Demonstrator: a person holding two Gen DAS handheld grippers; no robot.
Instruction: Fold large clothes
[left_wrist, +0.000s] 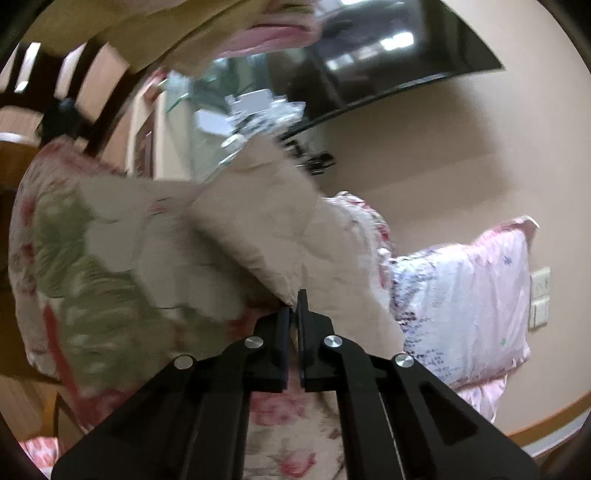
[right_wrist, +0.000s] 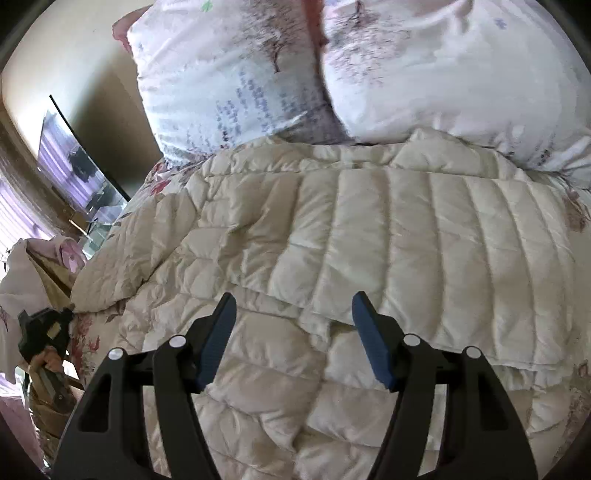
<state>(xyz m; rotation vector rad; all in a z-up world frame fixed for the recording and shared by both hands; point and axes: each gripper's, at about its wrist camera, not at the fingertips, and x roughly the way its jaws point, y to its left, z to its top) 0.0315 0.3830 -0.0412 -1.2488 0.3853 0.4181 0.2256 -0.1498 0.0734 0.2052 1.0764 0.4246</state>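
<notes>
A cream quilted puffer jacket (right_wrist: 369, 236) lies spread on a floral bedspread, filling the right wrist view. My right gripper (right_wrist: 293, 314) is open and empty, just above the jacket's folded middle. My left gripper (left_wrist: 294, 308) is shut on a cream edge of the jacket (left_wrist: 258, 229), which it holds lifted off the bed; the view is blurred. The left gripper also shows at the far left of the right wrist view (right_wrist: 40, 328), holding the jacket's sleeve end.
Two white and pink floral pillows (right_wrist: 443, 74) lie against the wall beyond the jacket. The floral bedspread (left_wrist: 74, 266) lies under and around the jacket. A dark TV screen (left_wrist: 388, 55) hangs on the beige wall. Wall switches (left_wrist: 539, 295) are at the right.
</notes>
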